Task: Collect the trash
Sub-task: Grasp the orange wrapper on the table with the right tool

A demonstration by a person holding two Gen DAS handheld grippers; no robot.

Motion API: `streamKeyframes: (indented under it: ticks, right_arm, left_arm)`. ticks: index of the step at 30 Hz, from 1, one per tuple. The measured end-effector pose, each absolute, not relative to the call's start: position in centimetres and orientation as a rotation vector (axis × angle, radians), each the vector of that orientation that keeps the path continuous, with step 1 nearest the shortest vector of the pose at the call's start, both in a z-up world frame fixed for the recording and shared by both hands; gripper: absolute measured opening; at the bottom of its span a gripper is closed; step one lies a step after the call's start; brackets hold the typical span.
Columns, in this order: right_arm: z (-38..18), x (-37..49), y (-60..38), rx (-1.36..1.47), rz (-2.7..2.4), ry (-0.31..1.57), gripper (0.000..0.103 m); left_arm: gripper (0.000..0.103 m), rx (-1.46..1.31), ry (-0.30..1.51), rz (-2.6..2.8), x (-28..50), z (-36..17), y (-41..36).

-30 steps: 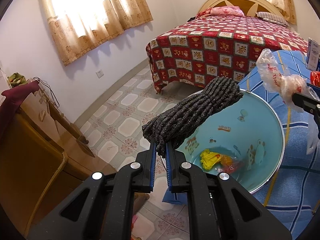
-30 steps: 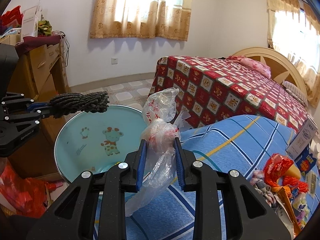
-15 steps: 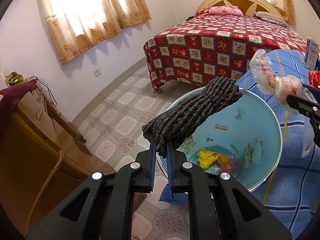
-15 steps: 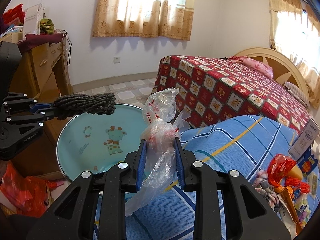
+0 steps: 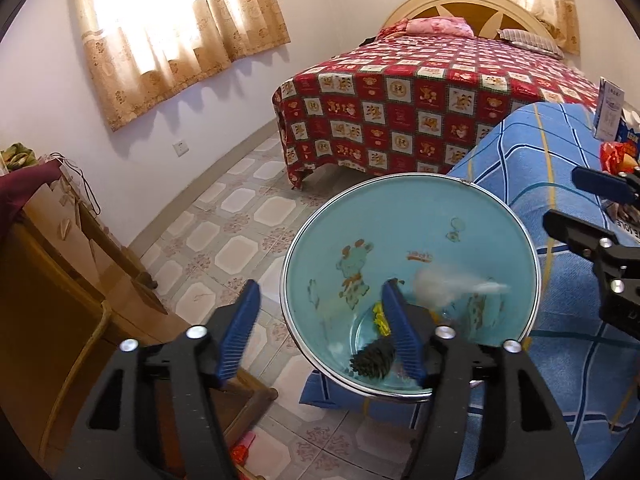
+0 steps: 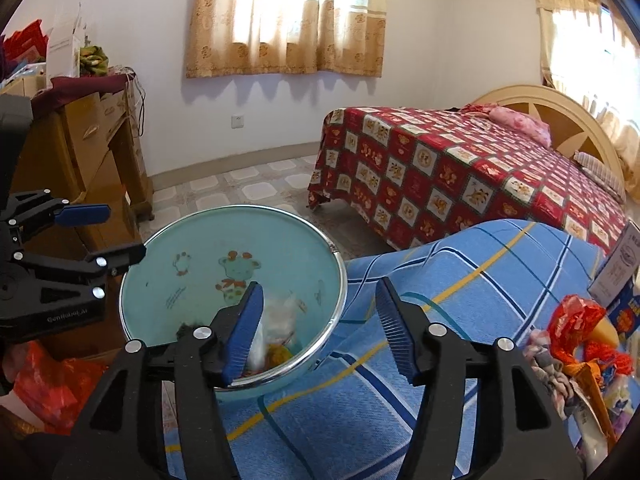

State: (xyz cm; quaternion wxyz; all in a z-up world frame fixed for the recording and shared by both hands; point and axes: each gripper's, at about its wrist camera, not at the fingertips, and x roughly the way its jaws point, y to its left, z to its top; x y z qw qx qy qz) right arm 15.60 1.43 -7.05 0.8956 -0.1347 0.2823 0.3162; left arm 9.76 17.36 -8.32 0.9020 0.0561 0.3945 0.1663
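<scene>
A light-blue basin [image 5: 400, 178] with a giraffe print stands on the floor against a blue plaid cover. My left gripper [image 5: 320, 332] hangs over its near rim, jaws opening, nothing between them. A dark grey knitted cloth [image 5: 374, 362] lies in the basin bottom beside yellow scraps [image 5: 380, 318]. A clear plastic bag [image 5: 452, 284] is a blur inside the basin, falling. My right gripper [image 6: 320, 332] is over the basin's [image 6: 240, 210] right rim, jaws opening and empty; the plastic bag [image 6: 280, 316] lies below its left finger. Each gripper shows in the other's view, the left gripper [image 6: 104, 236] at the far left.
The blue plaid cover [image 6: 480, 280] carries a heap of wrappers and cloth [image 6: 572, 328] and a white box [image 6: 616, 268] at the right. A bed with a red patterned spread [image 6: 460, 168] is behind. A wooden desk [image 6: 80, 152] and a red bag [image 6: 52, 380] are left.
Both grippers opened. The dark knitted cloth left the left jaws and the plastic bag left the right jaws; both dropped into the basin.
</scene>
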Motion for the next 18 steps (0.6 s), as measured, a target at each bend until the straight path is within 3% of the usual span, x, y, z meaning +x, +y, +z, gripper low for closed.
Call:
streamKeyframes:
  ticks: [5, 15, 18]
  right_arm:
    - [-6.1, 14.3, -1.3, -0.285, 0.592, 0.557, 0.059]
    - [-4.3, 12.0, -14.8, -0.230, 0.286, 0.528, 0.059]
    - [-4.4, 11.6, -18.0, -0.210, 0.221, 0.532, 0.065]
  left_arm:
    - [0.086, 0.131, 0.817, 0.349, 9.5, -8.8, 16.5]
    - [0.087, 0.216, 0.855, 0.252, 9.1, -11.1, 11.5]
    - [0.088, 0.235, 0.859, 0.231, 8.8, -11.5, 10.2]
